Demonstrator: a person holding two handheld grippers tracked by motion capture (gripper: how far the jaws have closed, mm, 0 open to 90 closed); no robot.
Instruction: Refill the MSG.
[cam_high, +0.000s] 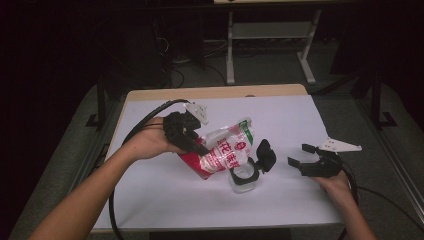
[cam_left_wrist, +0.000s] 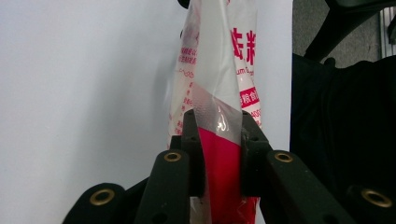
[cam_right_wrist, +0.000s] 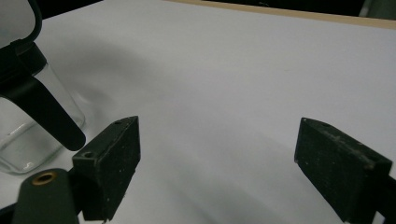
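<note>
Near the desk's middle, a pouch is pinched at its red end by the left gripper and tipped over an open jar. Spillage past the jar is risked if the pouch slips. The right gripper is held wide, empty.

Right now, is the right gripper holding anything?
No. In the right gripper view the right gripper has its jaws wide apart over the bare white table, with the clear jar off to the side.
</note>
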